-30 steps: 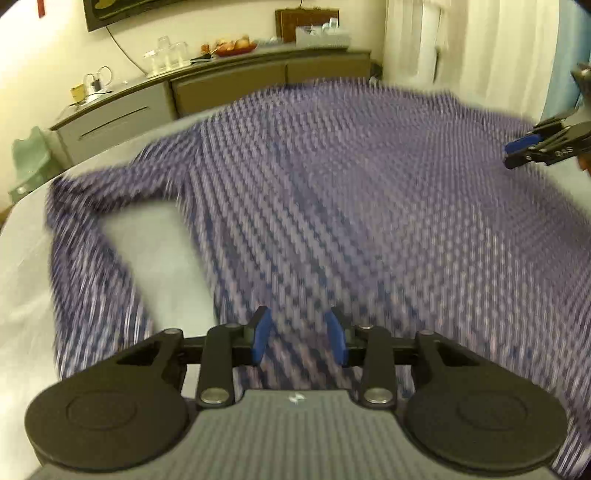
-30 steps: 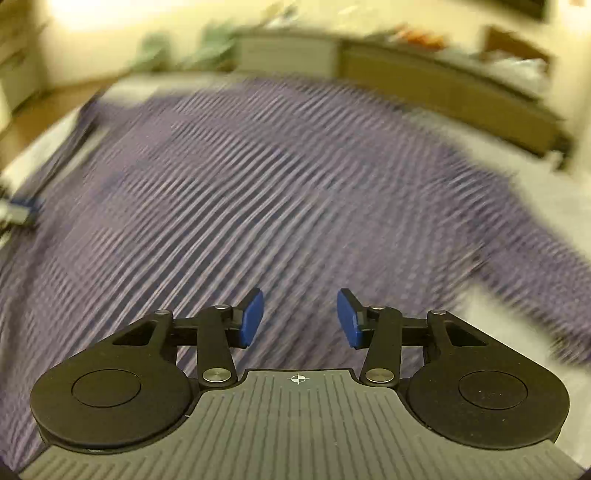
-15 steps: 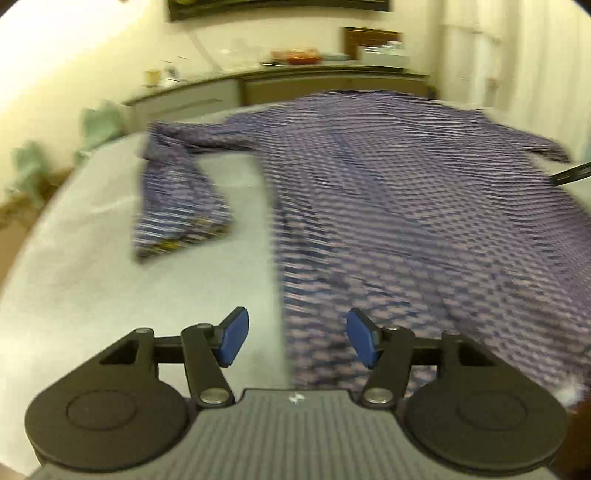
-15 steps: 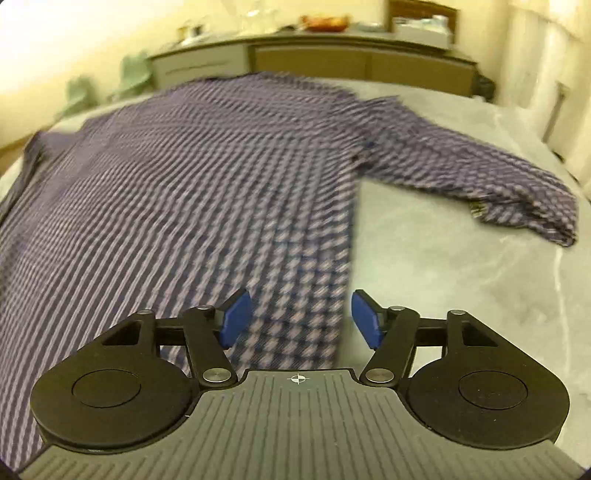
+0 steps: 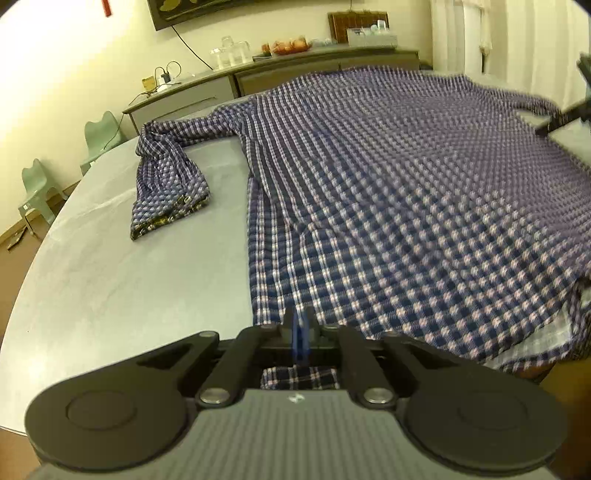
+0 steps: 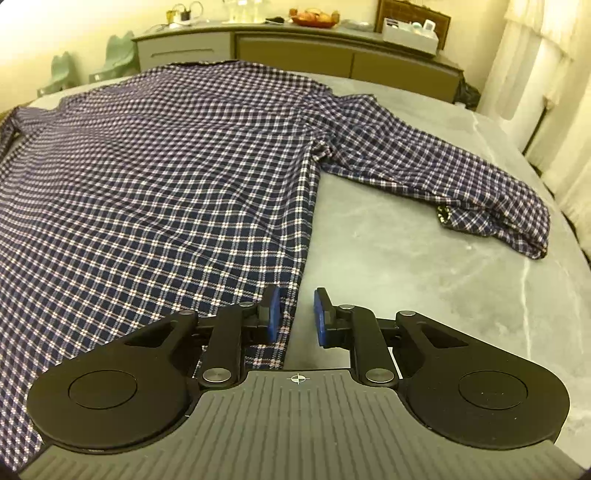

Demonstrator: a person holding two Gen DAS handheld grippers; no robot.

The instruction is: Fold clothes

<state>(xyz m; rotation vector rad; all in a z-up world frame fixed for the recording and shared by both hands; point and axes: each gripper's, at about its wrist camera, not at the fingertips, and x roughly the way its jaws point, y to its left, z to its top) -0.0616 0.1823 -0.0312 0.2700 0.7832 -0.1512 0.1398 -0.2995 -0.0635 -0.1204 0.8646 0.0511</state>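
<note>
Item one: checked shirt (image 5: 388, 177), blue and white, spread flat across the grey bench (image 5: 110, 280) ahead of both my tools. From the left wrist view its near hem runs right up to the fingertips, and part of that hem hangs over the bench edge to the right.

Item two: my left hand-held gripper (image 5: 300, 334). Its blue pads have just closed and now stand pressed together on the shirt's lower corner; checked cloth shows behind them, under the linkage.

Item three: my right hand-held gripper (image 6: 295, 314). Its jaws have just been narrowing and stand at a small gap. The shirt's side edge lies between the pads, close against the left one; the right pad stands clear of the cloth, over bare bench. I count no grip there.

Item four: left sleeve (image 5: 166, 188), bent back on itself, lying ahead and to the left of my left tool, cuff nearest me.

Item five: right sleeve (image 6: 443, 173), stretched out ahead and to the right of my right tool, cuff at its far right end.

Item six: sideboard (image 6: 295, 48) against the far wall beyond the bench, carrying a fruit bowl (image 6: 314, 17).
</note>
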